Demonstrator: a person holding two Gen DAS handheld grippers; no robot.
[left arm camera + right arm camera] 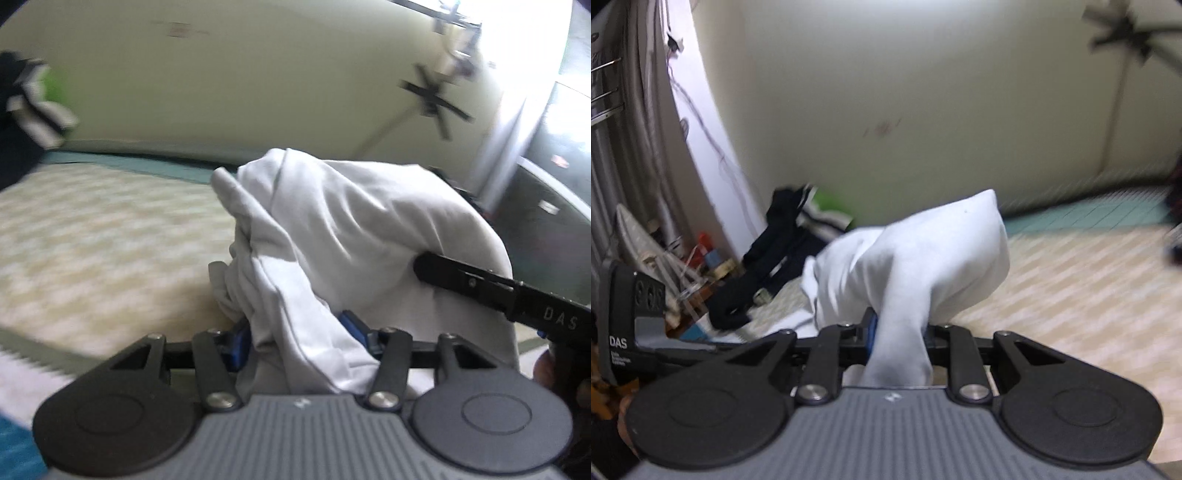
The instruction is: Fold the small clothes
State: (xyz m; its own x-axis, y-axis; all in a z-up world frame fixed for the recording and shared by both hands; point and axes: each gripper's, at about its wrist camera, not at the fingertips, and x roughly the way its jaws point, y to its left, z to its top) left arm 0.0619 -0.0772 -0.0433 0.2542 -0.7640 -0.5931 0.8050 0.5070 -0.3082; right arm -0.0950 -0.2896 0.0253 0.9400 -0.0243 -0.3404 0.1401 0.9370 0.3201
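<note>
A white garment [351, 221] hangs bunched above the pale checked bed sheet [92, 240]. My left gripper [295, 339] has a thick fold of it between its blue pads, which press into the cloth. From the right, the black finger of my right gripper [424, 264] pokes into the same cloth. In the right wrist view the white garment [923, 258] stands up in a peak, and my right gripper [897, 332] is shut tight on a narrow twist of it. The left gripper's body [628, 321] shows at the left edge, its fingertips hidden.
A heap of dark and striped clothes with a green piece [783, 251] lies at the bed's far left corner by the cream wall. An ironing board [639, 236] and small clutter stand beyond it. A teal band [1089, 210] runs along the wall side.
</note>
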